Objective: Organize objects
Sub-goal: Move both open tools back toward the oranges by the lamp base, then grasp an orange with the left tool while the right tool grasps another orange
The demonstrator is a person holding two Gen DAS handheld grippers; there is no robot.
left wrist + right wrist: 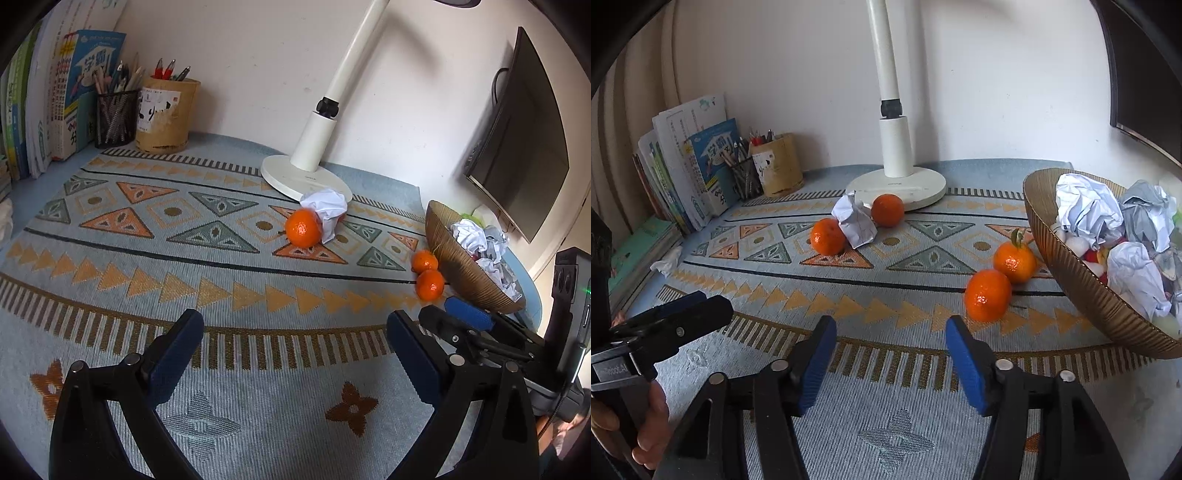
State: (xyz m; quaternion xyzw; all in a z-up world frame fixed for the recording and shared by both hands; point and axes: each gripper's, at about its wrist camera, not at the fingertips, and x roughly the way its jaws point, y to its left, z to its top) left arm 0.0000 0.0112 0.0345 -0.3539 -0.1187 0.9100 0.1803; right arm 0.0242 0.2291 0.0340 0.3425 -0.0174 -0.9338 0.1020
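Both the left tongs (295,354) and right tongs (891,360) are spread, empty. The nearest orange (987,295), centre-right of frame beside the bowl (1071,273), is probably firm, smooth, rollable: grip its middle.

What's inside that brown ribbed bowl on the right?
The bowl holds crumpled paper balls, white and greyish, piled above the rim. Between them show small white, red and yellow bits too covered to identify. Whatever lies at the bottom is hidden. The oranges sit outside it.
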